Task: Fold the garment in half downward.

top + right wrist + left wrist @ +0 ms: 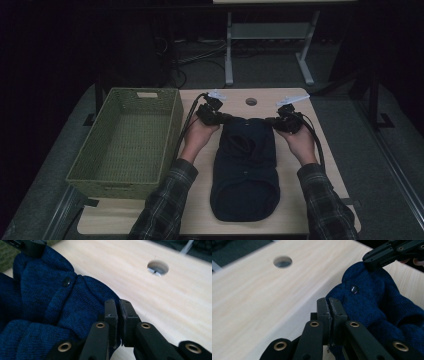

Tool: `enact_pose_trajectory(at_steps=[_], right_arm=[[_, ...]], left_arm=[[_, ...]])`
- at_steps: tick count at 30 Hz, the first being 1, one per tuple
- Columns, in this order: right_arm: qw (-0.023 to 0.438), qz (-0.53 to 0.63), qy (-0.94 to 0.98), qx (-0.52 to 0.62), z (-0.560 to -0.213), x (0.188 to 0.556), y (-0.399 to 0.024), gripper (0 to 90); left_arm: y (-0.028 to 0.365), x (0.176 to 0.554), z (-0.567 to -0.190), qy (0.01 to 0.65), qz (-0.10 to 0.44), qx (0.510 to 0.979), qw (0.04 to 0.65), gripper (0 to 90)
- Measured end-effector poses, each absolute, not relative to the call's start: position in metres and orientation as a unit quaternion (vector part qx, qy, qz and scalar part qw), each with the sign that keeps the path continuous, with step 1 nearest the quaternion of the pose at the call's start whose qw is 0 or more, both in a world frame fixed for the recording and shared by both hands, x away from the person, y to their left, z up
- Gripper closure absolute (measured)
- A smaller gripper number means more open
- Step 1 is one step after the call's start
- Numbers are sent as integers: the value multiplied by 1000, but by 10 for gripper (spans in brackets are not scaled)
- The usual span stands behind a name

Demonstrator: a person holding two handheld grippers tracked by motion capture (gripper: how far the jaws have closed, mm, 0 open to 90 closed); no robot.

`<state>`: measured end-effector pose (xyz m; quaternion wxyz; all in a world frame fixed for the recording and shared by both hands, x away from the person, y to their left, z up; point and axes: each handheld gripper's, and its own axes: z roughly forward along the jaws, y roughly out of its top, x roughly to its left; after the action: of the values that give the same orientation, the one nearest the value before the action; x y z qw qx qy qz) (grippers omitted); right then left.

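Observation:
A dark blue knit garment with small dark buttons lies lengthwise on the pale wooden table, its far edge lifted. My left gripper is at the garment's far left corner, my right gripper at its far right corner. In the left gripper view my left gripper is shut on the knit edge of the garment, with the other gripper beyond it. In the right gripper view my right gripper is shut on the garment too. A button sits near the folded edge.
A green woven basket, with nothing in it, stands along the table's left side. A round cable hole lies in the tabletop just beyond the garment. White desk legs stand on the floor behind. Cables trail back from both grippers.

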<state>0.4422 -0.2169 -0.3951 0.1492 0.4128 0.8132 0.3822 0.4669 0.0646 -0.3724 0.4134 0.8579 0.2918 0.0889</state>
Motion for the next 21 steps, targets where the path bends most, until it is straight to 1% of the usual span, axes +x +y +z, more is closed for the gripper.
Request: enact_pose_trajectory(at_steps=[9,12,15,21], right_arm=[[184,415,802,388,-351,435,-213,852],[197,427,798,377,-339,430,-211,852],[210,424,801,368,-340,423,-207,851],[211,419,807,360,-363,409,-205,851]], left_arm=[[73,460,-330,276,134,847,435,879],[76,455,-324,272,147,844,438,878],[76,448,-327,261,156,847,436,877],[74,432,-341,252,158,853,430,877]])
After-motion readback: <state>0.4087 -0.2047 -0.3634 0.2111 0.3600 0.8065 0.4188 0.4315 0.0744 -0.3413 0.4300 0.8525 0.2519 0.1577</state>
